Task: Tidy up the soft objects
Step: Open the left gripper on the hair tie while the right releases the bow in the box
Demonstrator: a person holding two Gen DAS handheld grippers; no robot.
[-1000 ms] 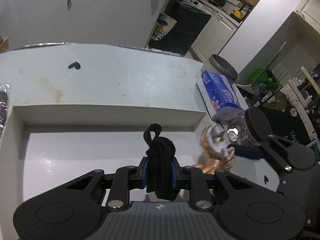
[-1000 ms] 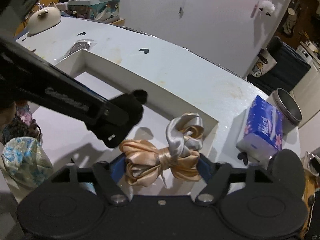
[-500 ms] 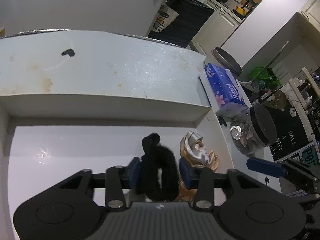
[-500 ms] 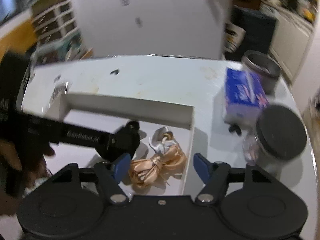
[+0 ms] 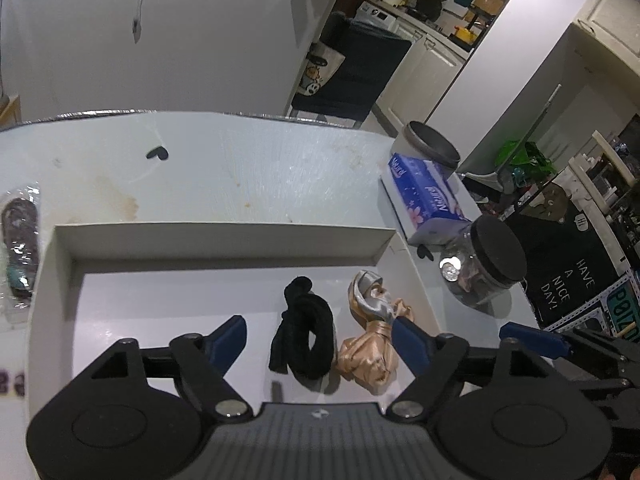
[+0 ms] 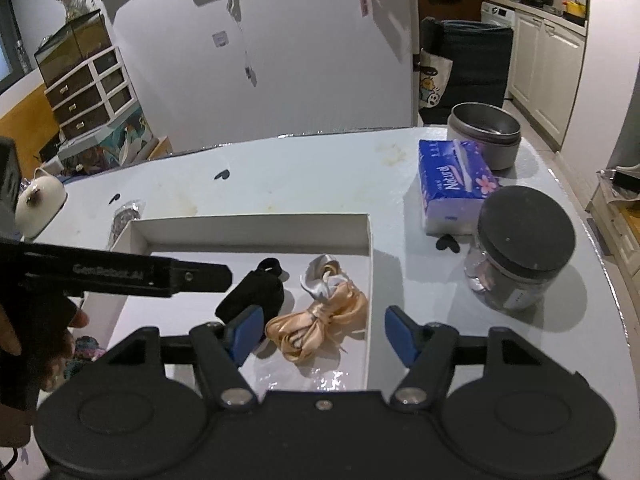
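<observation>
Both tongs (image 5: pixel 320 340) (image 6: pixel 324 334) apart, left widening, above black scrunchie (image 5: pixel 304 336) and satin bow (image 5: pixel 370 344) near white tray's right wall (image 6: pixel 370 280).

Count: one white tray (image 6: pixel 256 227); inside it, one black fabric roll (image 5: pixel 306 336) and one satin ribbon bow (image 6: pixel 320 312). On table: one tissue pack (image 6: pixel 452 184), one lidded jar (image 6: pixel 524 248), one metal tin (image 6: pixel 486 132).
</observation>
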